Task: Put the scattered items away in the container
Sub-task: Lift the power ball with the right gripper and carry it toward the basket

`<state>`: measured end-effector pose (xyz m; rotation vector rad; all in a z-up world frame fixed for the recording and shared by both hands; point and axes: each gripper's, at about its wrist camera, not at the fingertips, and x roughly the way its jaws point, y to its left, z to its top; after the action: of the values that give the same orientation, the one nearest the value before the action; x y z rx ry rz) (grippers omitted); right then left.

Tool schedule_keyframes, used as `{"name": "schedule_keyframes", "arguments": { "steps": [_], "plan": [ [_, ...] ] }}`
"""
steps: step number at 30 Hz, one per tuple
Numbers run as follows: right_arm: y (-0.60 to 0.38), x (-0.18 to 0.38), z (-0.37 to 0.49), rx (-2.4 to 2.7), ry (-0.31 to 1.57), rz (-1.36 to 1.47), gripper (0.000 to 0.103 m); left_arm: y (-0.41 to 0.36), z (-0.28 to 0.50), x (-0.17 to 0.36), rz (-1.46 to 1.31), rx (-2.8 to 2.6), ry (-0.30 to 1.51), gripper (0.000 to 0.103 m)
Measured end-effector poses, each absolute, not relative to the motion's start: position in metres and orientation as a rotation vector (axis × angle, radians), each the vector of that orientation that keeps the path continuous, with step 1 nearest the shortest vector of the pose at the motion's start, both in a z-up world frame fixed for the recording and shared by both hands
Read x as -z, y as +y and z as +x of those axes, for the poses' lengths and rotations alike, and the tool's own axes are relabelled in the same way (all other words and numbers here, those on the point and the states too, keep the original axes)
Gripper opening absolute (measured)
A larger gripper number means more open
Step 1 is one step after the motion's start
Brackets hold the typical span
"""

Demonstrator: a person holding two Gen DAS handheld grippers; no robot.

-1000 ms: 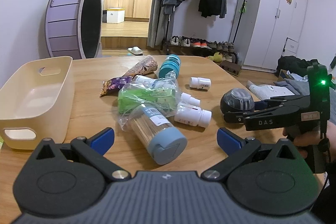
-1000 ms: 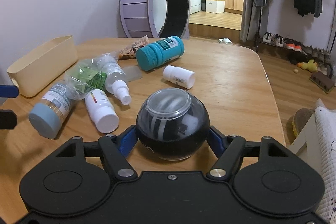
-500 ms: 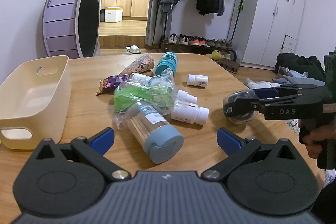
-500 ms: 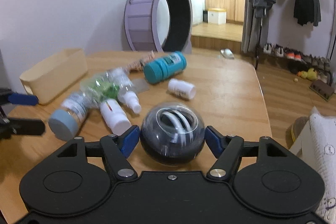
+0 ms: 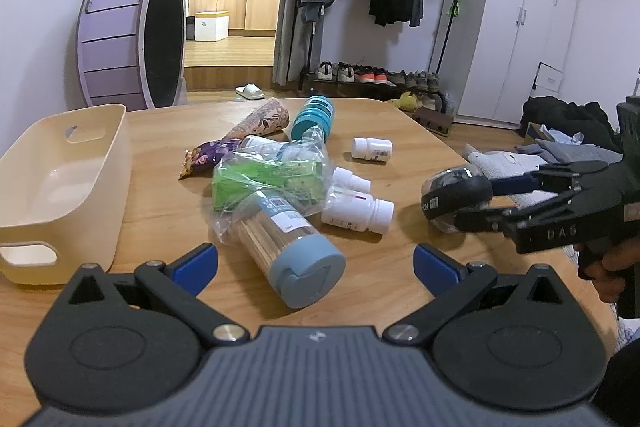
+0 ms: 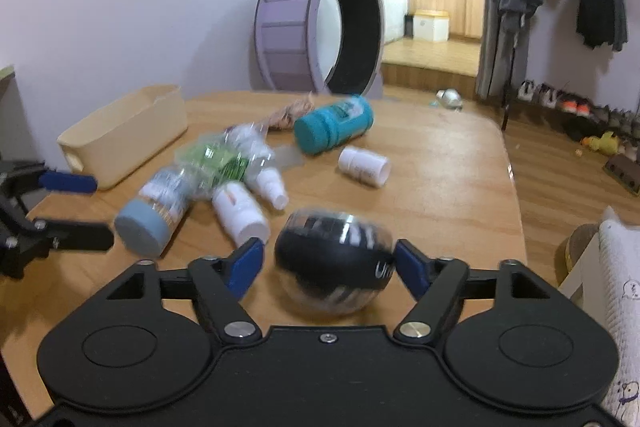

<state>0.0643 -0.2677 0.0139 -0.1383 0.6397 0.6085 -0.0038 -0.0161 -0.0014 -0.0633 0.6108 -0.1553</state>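
A cream plastic bin (image 5: 60, 183) stands empty at the table's left; it also shows in the right wrist view (image 6: 124, 135). My right gripper (image 6: 328, 263) holds a black and clear gyro ball (image 6: 334, 259), tilted and blurred, lifted above the table; the ball shows in the left wrist view (image 5: 456, 197) too. There is a small gap at its left side. My left gripper (image 5: 316, 261) is open and empty, just in front of a toothpick jar with a blue-grey lid (image 5: 292, 247). A bagged green pack (image 5: 268, 179), two white bottles (image 5: 356, 213) and a teal jar (image 5: 314, 117) lie scattered.
A small white bottle (image 5: 372, 149), a patterned cone packet (image 5: 260, 123) and a purple snack bag (image 5: 208, 155) lie on the wooden table (image 5: 400, 287). A purple wheel (image 5: 132, 39) stands behind the table. The table edge is close on the right.
My right gripper has lifted the gyro ball off the table and the ball has tilted in the fingers. The left gripper has barely moved.
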Motion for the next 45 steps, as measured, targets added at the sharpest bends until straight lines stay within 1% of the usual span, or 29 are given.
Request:
{"name": "schedule_keyframes", "arguments": {
  "steps": [2,4,8,14,16,17,18,26,36,38,39,40,45],
  "plan": [
    [-0.267,-0.012,0.063,-0.617,0.657,-0.146,0.078,-0.016,-0.004,0.001,-0.062,0.156,0.61,0.103],
    [-0.271,-0.016,0.06,-0.606,0.624,-0.123,0.078,-0.016,-0.004,0.001,-0.064,0.155,0.609,0.103],
    [-0.287,-0.025,0.066,-0.585,0.575,0.0,0.078,-0.019,-0.003,0.001,-0.062,0.158,0.609,0.103],
    [-0.285,-0.012,0.094,-0.584,0.693,0.085,0.078,-0.02,-0.004,0.001,-0.057,0.156,0.606,0.103],
    [-0.281,-0.009,0.099,-0.579,0.705,0.083,0.078,-0.019,-0.003,0.001,-0.06,0.153,0.607,0.103],
    [-0.281,-0.008,0.101,-0.577,0.708,0.079,0.076,-0.018,-0.003,0.001,-0.06,0.152,0.607,0.103],
    [-0.28,-0.008,0.099,-0.567,0.709,0.075,0.07,-0.018,-0.003,0.001,-0.061,0.152,0.606,0.103],
    [-0.281,-0.013,0.066,-0.578,0.671,-0.038,0.07,-0.018,-0.003,0.0,-0.062,0.158,0.609,0.103],
    [-0.271,-0.006,0.049,-0.604,0.649,-0.135,0.072,-0.025,-0.005,0.002,-0.054,0.22,0.604,0.103],
    [-0.275,-0.007,0.046,-0.606,0.63,-0.128,0.075,-0.027,-0.006,0.002,-0.051,0.234,0.602,0.103],
    [-0.276,-0.008,0.046,-0.598,0.621,-0.128,0.079,-0.028,-0.007,0.002,-0.047,0.24,0.602,0.103],
    [-0.277,-0.007,0.046,-0.597,0.617,-0.126,0.08,-0.03,-0.007,0.001,-0.045,0.244,0.602,0.103],
    [-0.276,-0.003,0.048,-0.601,0.618,-0.12,0.081,-0.031,-0.008,0.003,-0.036,0.251,0.605,0.103]
  ]
}}
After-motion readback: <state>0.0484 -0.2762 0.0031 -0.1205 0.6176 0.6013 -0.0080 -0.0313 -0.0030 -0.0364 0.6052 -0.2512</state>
